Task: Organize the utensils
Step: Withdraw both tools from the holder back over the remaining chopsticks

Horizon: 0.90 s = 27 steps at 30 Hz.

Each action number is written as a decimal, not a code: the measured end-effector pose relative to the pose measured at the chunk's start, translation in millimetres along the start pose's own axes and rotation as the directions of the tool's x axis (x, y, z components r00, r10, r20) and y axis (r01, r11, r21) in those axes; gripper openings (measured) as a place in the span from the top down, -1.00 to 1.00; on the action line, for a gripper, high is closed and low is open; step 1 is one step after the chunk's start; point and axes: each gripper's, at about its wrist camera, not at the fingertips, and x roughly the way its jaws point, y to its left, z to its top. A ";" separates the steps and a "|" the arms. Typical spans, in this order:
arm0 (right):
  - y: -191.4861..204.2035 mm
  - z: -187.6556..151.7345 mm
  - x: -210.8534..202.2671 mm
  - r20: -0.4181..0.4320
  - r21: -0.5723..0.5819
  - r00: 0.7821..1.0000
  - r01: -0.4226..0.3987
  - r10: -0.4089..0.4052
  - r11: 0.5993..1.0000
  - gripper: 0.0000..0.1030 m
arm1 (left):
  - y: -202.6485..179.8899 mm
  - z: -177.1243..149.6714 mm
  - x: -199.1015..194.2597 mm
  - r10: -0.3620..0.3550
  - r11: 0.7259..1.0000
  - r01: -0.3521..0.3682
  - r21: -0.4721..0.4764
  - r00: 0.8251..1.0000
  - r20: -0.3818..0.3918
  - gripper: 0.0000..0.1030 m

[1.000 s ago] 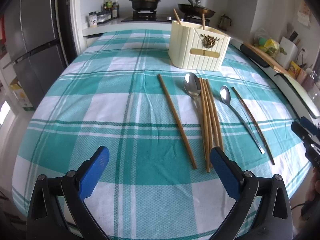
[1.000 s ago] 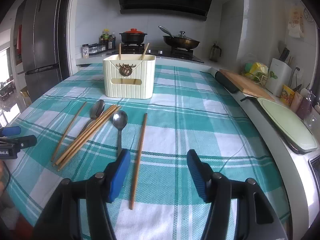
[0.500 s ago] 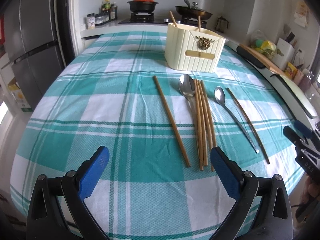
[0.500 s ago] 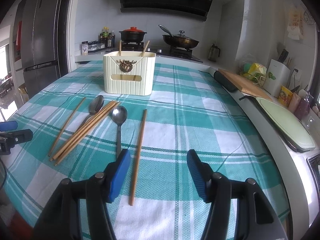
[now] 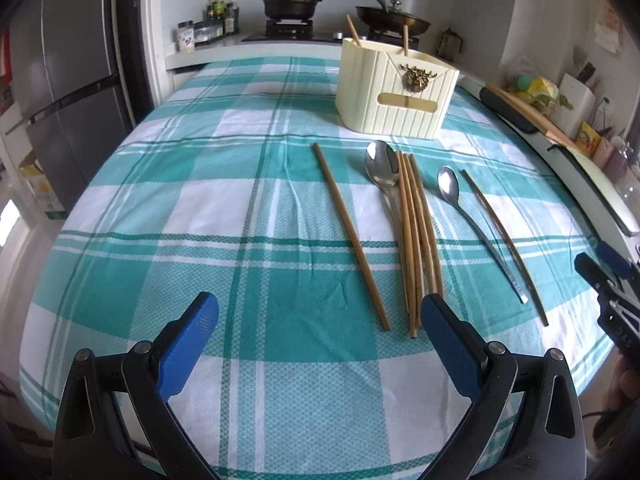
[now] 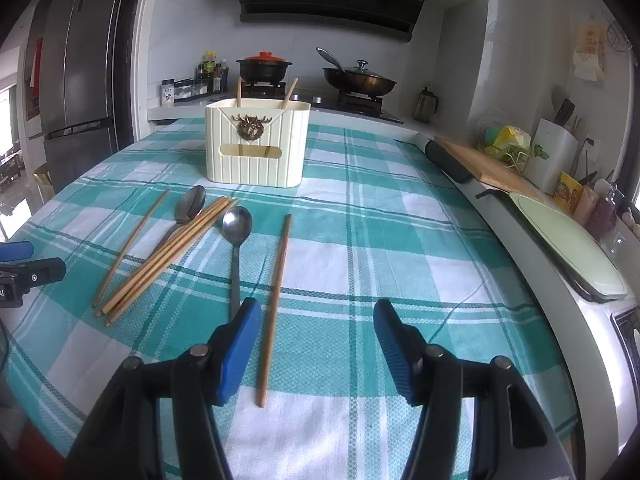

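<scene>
Utensils lie loose on the tablecloth (image 5: 200, 208), in front of the holder (image 6: 258, 144): a lone chopstick (image 5: 350, 234) at the left, a bundle (image 5: 418, 236) of chopsticks overlapping the handle of a large spoon (image 5: 382, 166), a small spoon (image 5: 448, 186), and a far chopstick (image 6: 276, 296) at the right. Two chopsticks already stand in the holder.

Left gripper (image 5: 320, 334) hovers with fingers wide, nothing held, short of the near ends of the lone chopstick and the bundle. Right gripper (image 6: 318, 344) is likewise wide and empty; the far chopstick's near end lies between its fingers, close to the left pad.

Risks, as judged:
- Chopsticks are thin and flat on cloth; closing too high would miss, too low would pinch the fabric and drag neighbours.
- A grip on the bundle would likely take an uneven number, and could roll the large spoon beneath it.
- An end grip leaves a long lever; the stick may swing and strike the holder rim on insertion.
- The two grippers work close; paths could cross.
</scene>
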 end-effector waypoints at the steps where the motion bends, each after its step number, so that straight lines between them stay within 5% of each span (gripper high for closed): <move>1: -0.4 -0.1 0.3 -0.001 0.002 1.000 0.001 -0.001 1.000 -0.16 | 0.5 -0.1 0.9 0.002 1.000 -0.002 -0.001 1.000 -0.002 -0.96; 27: -3.1 -4.9 10.7 -0.032 0.013 0.999 0.009 -0.008 1.000 -0.16 | 9.6 -3.4 16.6 0.026 0.999 -0.027 -0.027 0.999 -0.034 -0.96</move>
